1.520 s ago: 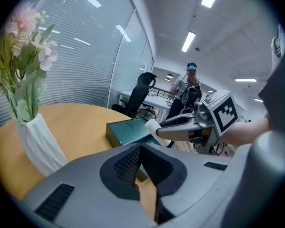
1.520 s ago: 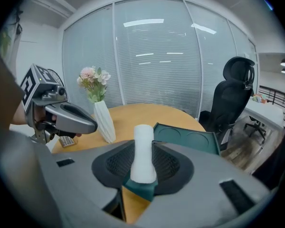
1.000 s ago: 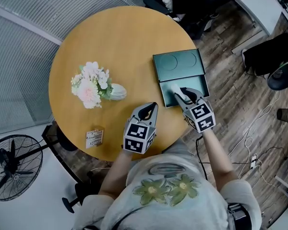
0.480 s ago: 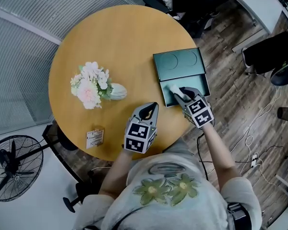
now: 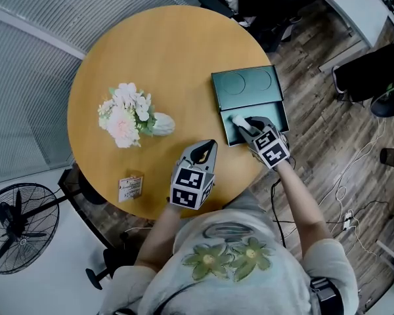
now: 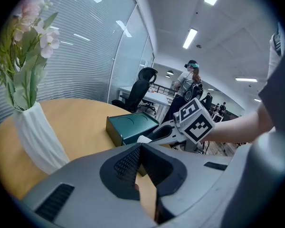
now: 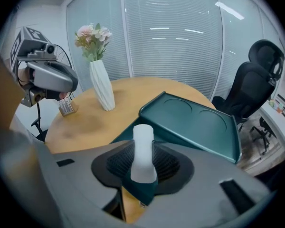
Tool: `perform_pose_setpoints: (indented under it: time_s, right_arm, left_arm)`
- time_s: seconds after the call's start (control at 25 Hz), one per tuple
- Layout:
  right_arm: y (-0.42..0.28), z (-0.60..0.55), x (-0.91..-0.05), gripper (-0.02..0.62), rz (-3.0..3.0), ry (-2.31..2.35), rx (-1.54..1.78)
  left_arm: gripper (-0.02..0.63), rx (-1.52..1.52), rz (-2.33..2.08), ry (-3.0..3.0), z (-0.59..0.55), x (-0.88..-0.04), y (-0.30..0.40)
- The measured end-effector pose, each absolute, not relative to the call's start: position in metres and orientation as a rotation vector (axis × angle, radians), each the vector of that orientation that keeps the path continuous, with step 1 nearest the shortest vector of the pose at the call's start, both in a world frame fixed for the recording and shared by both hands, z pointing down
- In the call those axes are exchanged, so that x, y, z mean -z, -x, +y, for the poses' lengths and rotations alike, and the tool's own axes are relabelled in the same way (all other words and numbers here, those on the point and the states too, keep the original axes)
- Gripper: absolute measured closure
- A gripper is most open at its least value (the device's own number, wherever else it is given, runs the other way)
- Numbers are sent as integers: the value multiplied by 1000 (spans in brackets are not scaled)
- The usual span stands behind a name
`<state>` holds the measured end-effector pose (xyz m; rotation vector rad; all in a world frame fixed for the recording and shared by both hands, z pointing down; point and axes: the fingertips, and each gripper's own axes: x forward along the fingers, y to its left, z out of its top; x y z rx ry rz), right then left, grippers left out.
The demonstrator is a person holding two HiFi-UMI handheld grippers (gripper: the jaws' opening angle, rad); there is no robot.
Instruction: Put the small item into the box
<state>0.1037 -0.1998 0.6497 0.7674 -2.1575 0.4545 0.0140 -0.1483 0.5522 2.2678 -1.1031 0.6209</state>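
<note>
Holding a small white item (image 5: pixel 238 119) (image 7: pixel 143 148), the right gripper (image 5: pixel 243 125) (image 7: pixel 143 163) has both pads pressed on the item's lower part. The rounded upper end sticks out past the tips.

- Item's place: over the open compartment of the green box (image 5: pixel 228 135), toward that compartment's left side. Dark green shows under the jaws in the right gripper view. Whether the item touches the box floor cannot be told.
- Lid (image 5: pixel 246 84) (image 7: pixel 194 122) is open and lies flat behind the compartment, with two round recesses in it.
- Left gripper (image 5: pixel 203 148) (image 6: pixel 141 148) hangs over the near edge of the round wooden table (image 5: pixel 164 58). Its jaws are together at the tips with nothing between them, well apart from the box.
- Also on the table: a white vase (image 5: pixel 161 125) (image 7: pixel 102 87) of pale flowers (image 5: pixel 125 113) at left, and a small printed packet (image 5: pixel 129 188) by the near-left rim.
- A fan (image 5: pixel 16 228) stands on the floor.
</note>
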Motion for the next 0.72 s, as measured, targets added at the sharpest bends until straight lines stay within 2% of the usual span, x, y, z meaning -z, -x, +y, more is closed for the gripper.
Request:
perform_pose_setpoints:
  time_s: [0.72]
  right_arm:
    - [-103, -198, -681, 471, -2049, -625, -388]
  left_arm:
    - [603, -626, -1105, -2269, -145, -552, -13]
